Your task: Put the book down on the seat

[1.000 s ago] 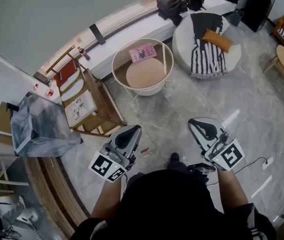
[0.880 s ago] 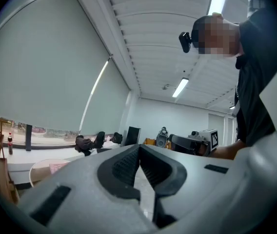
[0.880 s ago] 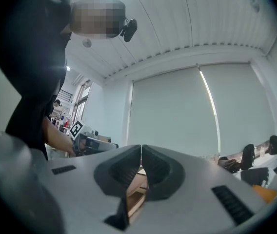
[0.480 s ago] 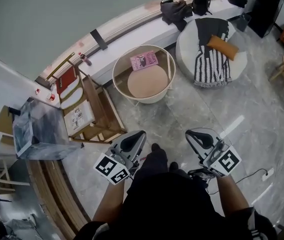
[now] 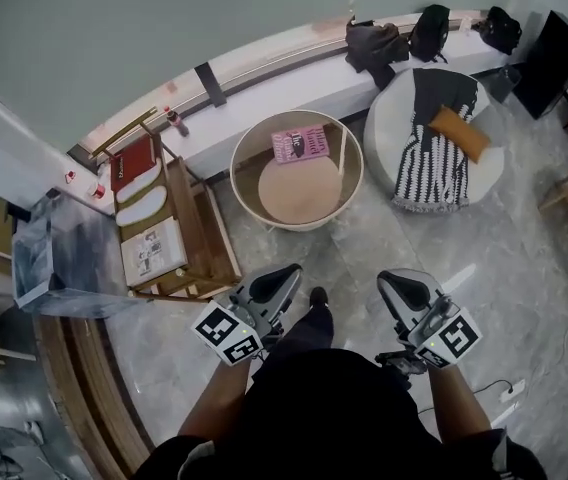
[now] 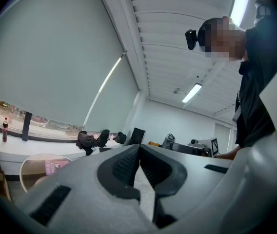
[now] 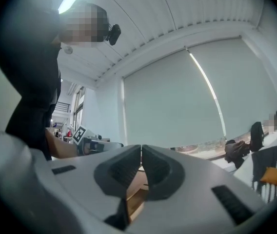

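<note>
A pink book (image 5: 300, 144) lies inside a round white tub chair (image 5: 246, 135), at the back of its tan seat cushion (image 5: 297, 191). The book also shows low at the left of the left gripper view (image 6: 53, 165). My left gripper (image 5: 282, 278) and right gripper (image 5: 401, 288) are held side by side in front of my body, well short of the chair. In both gripper views the jaws meet with nothing between them, the left gripper (image 6: 139, 147) and the right gripper (image 7: 141, 148) alike.
A wooden folding chair (image 5: 169, 230) with papers stands left of the tub chair. A round white pouf (image 5: 484, 173) with a striped blanket and an orange cushion (image 5: 460, 133) sits to the right. Bags (image 5: 376, 40) lie on the window ledge. A grey box (image 5: 49, 260) is at far left.
The person has stepped forward; the tub chair and the pouf have slid rightward in the head view. A foot now shows between the grippers, which stay shut and level with each other.
</note>
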Tool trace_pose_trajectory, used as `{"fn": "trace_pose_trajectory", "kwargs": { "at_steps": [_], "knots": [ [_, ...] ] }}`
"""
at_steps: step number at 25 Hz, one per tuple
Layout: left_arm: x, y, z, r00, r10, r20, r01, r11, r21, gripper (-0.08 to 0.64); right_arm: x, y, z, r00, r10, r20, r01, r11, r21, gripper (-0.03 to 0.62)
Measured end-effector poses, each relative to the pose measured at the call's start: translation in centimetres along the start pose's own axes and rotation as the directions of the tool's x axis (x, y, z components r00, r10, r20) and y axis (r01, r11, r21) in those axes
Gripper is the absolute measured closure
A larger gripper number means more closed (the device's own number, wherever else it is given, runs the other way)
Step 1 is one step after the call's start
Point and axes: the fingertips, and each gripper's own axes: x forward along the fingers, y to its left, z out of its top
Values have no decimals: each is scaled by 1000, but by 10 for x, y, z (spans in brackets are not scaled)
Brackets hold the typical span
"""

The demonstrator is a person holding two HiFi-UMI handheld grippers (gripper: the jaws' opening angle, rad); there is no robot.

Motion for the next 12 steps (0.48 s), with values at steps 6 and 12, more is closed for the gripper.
{"fn": "trace_pose_trajectory", "kwargs": {
  "at_steps": [6, 12],
  "knots": [
    [39, 61, 28, 999, -30, 39, 31, 999, -24, 537, 57, -52, 18, 1000, -17, -11, 17, 1000, -5, 563],
    [68, 123, 32, 998, -44, 39, 45, 999, -29, 537, 105, -91, 27, 999, -16, -33, 15, 1000, -28, 563]
  ]
}}
